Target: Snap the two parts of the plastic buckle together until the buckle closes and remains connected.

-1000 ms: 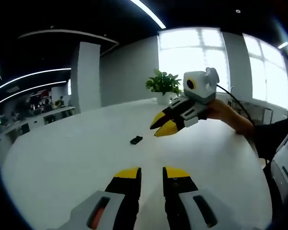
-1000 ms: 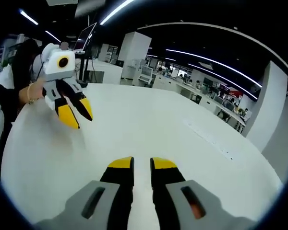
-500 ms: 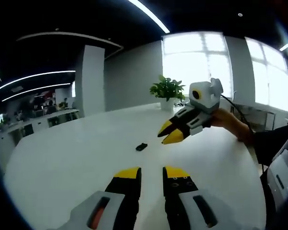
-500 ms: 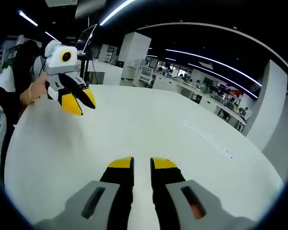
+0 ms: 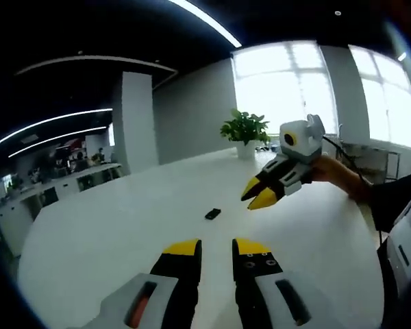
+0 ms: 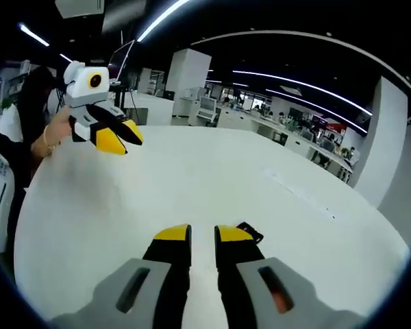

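Fingers (image 5: 250, 248) on my left gripper (image 5: 216, 248) nearly together, holding nothing. Right gripper (image 6: 203, 234) same, small gap, empty. Black buckle (image 5: 212, 214) flat on smooth white bench (image 5: 109, 233).

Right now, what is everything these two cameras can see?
Table: one, white, round, under both tongs.
Buckle piece: one, black, lying on the table ahead of the left tongs.
Buckle piece: one, black, on the table just past the right tongs' right jaw.
Potted plant: one, green, far table edge by the windows.
Office desks: several, background.
Left tongs: yellow-tipped, black, nearly closed, empty.
Right tongs: same colours, nearly closed, empty.
Hand: holding the right tongs.
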A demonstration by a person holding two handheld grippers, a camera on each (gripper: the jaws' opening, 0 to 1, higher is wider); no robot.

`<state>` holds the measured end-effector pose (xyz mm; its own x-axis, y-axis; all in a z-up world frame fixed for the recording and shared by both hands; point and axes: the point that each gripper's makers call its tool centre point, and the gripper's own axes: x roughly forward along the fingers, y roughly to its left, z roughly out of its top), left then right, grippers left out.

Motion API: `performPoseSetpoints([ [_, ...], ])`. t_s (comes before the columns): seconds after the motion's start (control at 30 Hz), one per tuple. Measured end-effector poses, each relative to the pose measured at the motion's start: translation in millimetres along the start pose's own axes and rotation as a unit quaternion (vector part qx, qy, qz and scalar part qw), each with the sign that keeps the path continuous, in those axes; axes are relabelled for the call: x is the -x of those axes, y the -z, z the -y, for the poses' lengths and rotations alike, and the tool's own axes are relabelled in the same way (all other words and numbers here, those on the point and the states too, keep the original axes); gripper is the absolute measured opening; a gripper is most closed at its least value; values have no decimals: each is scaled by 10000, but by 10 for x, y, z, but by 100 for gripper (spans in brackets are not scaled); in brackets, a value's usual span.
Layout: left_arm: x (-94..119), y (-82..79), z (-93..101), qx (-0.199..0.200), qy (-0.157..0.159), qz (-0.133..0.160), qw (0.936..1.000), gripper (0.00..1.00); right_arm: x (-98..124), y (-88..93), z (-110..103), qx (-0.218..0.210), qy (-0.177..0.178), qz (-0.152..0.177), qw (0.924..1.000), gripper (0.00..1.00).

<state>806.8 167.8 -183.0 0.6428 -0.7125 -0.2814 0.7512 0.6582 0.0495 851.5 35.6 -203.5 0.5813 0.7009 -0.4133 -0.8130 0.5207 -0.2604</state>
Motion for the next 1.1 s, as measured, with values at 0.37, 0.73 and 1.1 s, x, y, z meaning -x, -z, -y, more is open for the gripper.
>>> performPoseSetpoints([
  [0.37,74,-11,27,48,-120,34,9999,17,101,54,-24,-253,119,28,9996,13],
  [0.73,177,24,74,95,-177,61,9998,17,205,64,-154,-55,301,35,9995,14],
  [1.1,318,83,116,463,-285,172,9984,17,315,-27,-214,-30,389,283,9988,15],
])
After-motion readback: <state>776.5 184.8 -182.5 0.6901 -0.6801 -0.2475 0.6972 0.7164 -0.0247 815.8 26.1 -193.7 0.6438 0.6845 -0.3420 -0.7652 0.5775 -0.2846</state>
